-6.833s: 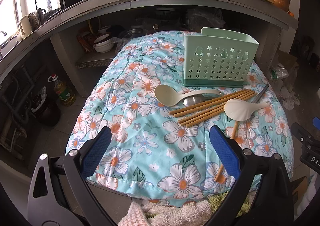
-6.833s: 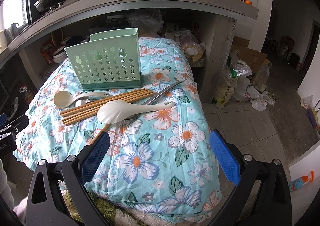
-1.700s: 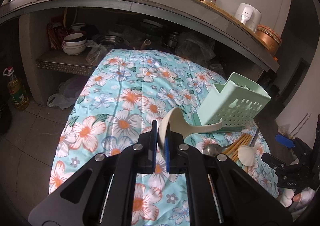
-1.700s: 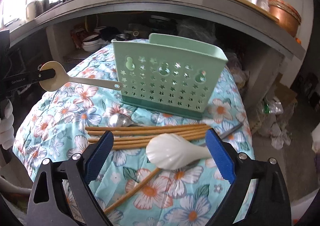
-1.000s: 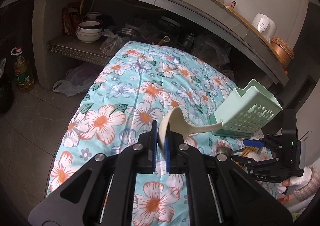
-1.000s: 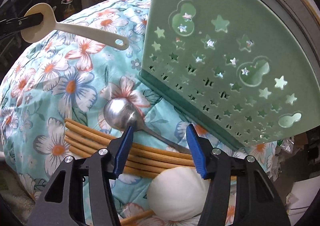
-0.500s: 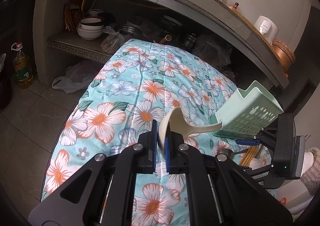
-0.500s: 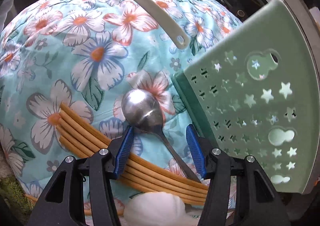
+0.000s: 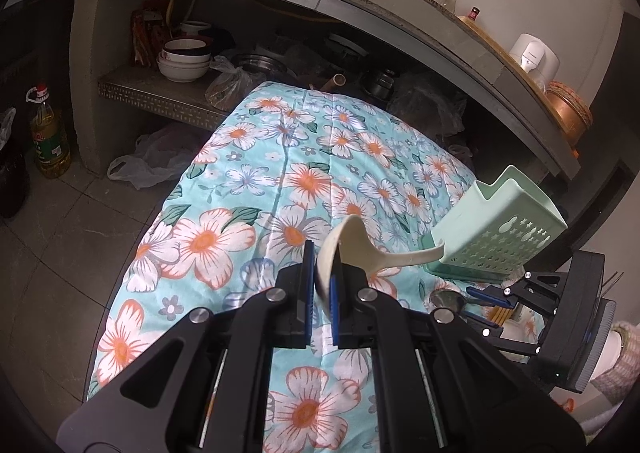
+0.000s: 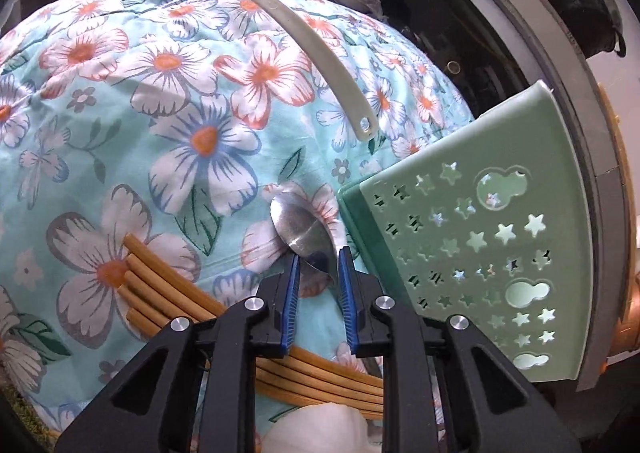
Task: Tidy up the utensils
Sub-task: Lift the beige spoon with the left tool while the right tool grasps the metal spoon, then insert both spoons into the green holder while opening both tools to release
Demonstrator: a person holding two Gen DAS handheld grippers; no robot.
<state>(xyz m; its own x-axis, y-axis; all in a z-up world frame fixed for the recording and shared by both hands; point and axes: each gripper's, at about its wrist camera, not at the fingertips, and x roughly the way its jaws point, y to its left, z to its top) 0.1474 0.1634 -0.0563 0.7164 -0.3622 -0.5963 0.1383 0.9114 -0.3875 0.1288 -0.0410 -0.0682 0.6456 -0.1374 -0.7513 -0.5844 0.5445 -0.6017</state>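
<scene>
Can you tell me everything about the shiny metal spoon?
The metal spoon is silvery and smooth, with an oval bowl that mirrors the light. It lies flat on the flowery cloth, just beside the green holder. Its thin handle runs back under the right gripper, whose blue pads have just been closing around the neck of the spoon. Whether they press it yet is unclear. The handle passes by the chopsticks.

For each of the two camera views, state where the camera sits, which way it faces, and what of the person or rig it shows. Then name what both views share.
Left wrist: on the left gripper, facing down over the floral cloth; shows it clamping the cream spoon, plus a sleeve.
Right wrist: on the right gripper, facing down at the metal spoon between its closing jaws.
Shared: cream spoon, green caddy, chopsticks.
</scene>
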